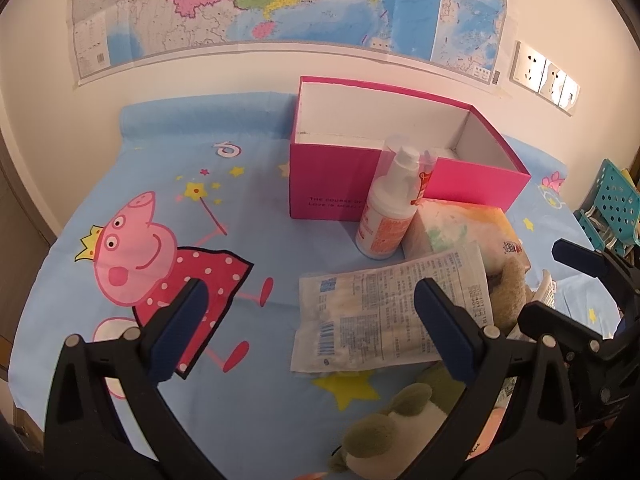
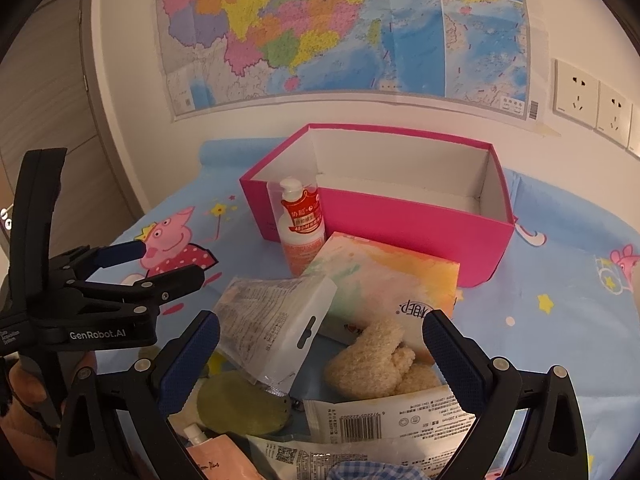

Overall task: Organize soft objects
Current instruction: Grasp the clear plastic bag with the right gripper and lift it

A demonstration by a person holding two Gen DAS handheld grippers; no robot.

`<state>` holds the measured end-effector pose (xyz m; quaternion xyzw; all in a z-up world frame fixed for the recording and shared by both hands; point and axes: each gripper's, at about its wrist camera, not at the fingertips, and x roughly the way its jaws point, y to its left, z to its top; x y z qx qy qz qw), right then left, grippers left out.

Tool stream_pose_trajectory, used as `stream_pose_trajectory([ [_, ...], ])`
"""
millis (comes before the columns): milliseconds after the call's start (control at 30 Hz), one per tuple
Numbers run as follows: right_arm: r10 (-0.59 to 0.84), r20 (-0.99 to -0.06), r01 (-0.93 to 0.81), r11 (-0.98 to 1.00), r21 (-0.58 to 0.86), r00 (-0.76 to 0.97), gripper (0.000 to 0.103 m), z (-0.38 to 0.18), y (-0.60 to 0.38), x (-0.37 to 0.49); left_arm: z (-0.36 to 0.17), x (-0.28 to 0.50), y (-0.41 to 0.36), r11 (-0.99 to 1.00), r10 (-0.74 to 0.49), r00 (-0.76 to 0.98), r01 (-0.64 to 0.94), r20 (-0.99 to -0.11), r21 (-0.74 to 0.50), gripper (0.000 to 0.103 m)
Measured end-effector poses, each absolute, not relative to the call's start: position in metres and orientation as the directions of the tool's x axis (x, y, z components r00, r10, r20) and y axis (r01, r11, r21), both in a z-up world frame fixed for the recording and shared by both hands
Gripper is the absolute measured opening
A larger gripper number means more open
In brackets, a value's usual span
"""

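Observation:
An open pink box (image 1: 332,184) (image 2: 400,216) stands at the back of the bed and looks empty. In front of it are a white pump bottle (image 1: 388,212) (image 2: 302,232), a pastel tissue pack (image 1: 456,224) (image 2: 384,276) and a clear plastic packet (image 1: 380,320) (image 2: 276,320). A beige plush (image 1: 508,292) (image 2: 376,364) and a green plush (image 1: 384,428) (image 2: 240,404) lie nearer. My left gripper (image 1: 316,320) (image 2: 164,264) hovers open over the packet's left side. My right gripper (image 2: 320,344) (image 1: 560,292) is open above the beige plush, holding nothing.
The blue cartoon-pig sheet (image 1: 240,360) covers the bed. Closest to the right gripper lie a white barcoded packet (image 2: 384,416), a pink tube (image 2: 212,456) and blue checked cloth (image 2: 372,472). A teal plastic basket (image 1: 612,200) stands off the right edge. The wall holds a map and sockets.

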<state>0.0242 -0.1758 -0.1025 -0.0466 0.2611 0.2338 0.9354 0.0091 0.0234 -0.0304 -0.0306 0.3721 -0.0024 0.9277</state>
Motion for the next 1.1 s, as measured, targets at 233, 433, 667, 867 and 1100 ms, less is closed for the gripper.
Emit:
stream_pose_trajectory([
  [233,0.462,-0.568,-0.501,0.86,0.098,0.681,0.103,-0.112,-0.173,0.036,-0.042,0.013,0.03,0.999,-0.027,0.697,-0.011,-0.717,-0.049,0.103],
  [433,0.541,-0.602,-0.559,0.809,0.181,0.587,0.1,-0.119,-0.165,0.044,-0.056,0.019,0.039,0.996,-0.077,0.651,0.016,-0.755,-0.088,0.103],
  [667,0.589,-0.616,-0.584,0.774,0.244,0.523,0.08,-0.123,-0.16,0.05,-0.069,0.023,0.038,0.992,-0.126,0.618,0.06,-0.776,-0.113,0.103],
  [867,0.598,-0.64,-0.582,0.765,0.276,0.482,0.067,-0.134,-0.15,0.059,-0.072,0.025,0.03,0.991,-0.134,0.613,0.087,-0.779,-0.102,0.103],
  [1100,0.601,-0.637,-0.543,0.776,0.319,0.484,0.02,-0.143,-0.158,0.07,-0.075,0.028,0.03,0.989,-0.145,0.607,0.101,-0.781,-0.105,0.103],
])
